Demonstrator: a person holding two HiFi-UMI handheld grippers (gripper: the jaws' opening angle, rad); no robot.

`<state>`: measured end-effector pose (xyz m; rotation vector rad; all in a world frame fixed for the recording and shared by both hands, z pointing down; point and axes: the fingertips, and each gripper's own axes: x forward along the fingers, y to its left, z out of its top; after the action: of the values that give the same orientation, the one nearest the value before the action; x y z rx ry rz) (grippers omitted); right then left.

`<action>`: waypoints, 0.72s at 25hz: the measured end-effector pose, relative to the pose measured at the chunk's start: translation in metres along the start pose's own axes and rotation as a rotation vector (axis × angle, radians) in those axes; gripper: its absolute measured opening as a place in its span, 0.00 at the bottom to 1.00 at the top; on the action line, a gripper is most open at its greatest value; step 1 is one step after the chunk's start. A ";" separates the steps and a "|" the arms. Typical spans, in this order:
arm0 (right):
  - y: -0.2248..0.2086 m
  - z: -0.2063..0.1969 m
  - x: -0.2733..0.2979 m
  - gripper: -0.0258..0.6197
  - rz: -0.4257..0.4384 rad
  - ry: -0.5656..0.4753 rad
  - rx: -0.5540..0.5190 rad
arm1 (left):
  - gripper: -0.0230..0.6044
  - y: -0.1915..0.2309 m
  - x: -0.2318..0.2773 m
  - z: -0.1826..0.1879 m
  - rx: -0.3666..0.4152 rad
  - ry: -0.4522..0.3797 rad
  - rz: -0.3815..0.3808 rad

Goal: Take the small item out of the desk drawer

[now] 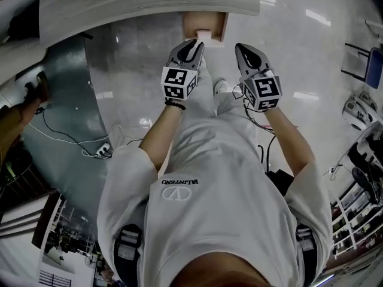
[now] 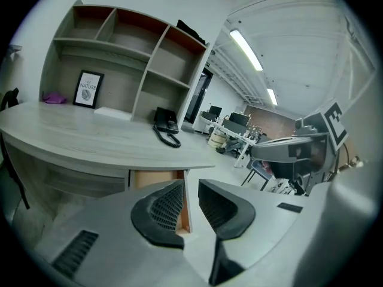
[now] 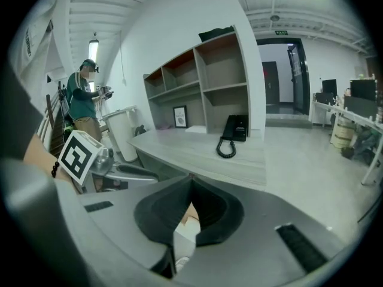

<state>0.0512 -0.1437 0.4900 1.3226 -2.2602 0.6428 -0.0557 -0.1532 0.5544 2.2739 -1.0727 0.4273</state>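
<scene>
Your left gripper (image 1: 192, 45) points at the desk (image 1: 149, 2) with its jaws a narrow gap apart and nothing between them, its tip at the front of the open drawer (image 1: 221, 24) that juts from under the desktop's edge. The drawer's brown inside shows between your two tools, though the small item cannot be picked out in it. At right, your right gripper (image 1: 242, 48) hangs just beside the drawer's front, jaws closed tip to tip and empty.
</scene>
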 end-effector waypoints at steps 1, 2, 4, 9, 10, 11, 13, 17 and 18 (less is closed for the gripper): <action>0.001 -0.006 0.010 0.04 -0.002 0.003 -0.001 | 0.15 0.006 0.006 -0.005 0.000 0.005 0.005; 0.003 -0.013 0.019 0.04 -0.002 0.011 -0.002 | 0.15 0.011 0.011 -0.012 0.000 0.013 0.011; 0.005 -0.028 0.032 0.04 -0.007 0.034 0.000 | 0.15 0.016 0.018 -0.027 -0.007 0.037 0.023; -0.012 -0.066 0.069 0.04 -0.033 0.083 0.043 | 0.24 0.030 0.058 -0.064 -0.037 0.086 0.057; -0.017 -0.073 0.075 0.04 -0.035 0.091 0.046 | 0.30 0.034 0.067 -0.071 -0.050 0.099 0.070; -0.021 -0.080 0.080 0.04 -0.036 0.101 0.048 | 0.38 0.037 0.075 -0.078 -0.066 0.111 0.085; -0.029 -0.094 0.090 0.04 -0.038 0.121 0.053 | 0.48 0.044 0.089 -0.092 -0.094 0.137 0.123; -0.040 -0.116 0.106 0.04 -0.035 0.134 0.082 | 0.57 0.053 0.115 -0.119 -0.123 0.183 0.183; -0.042 -0.121 0.109 0.04 -0.031 0.135 0.091 | 0.58 0.053 0.120 -0.124 -0.125 0.191 0.192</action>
<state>0.0571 -0.1644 0.6568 1.3124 -2.1214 0.8080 -0.0266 -0.1735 0.7320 1.9849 -1.1879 0.6236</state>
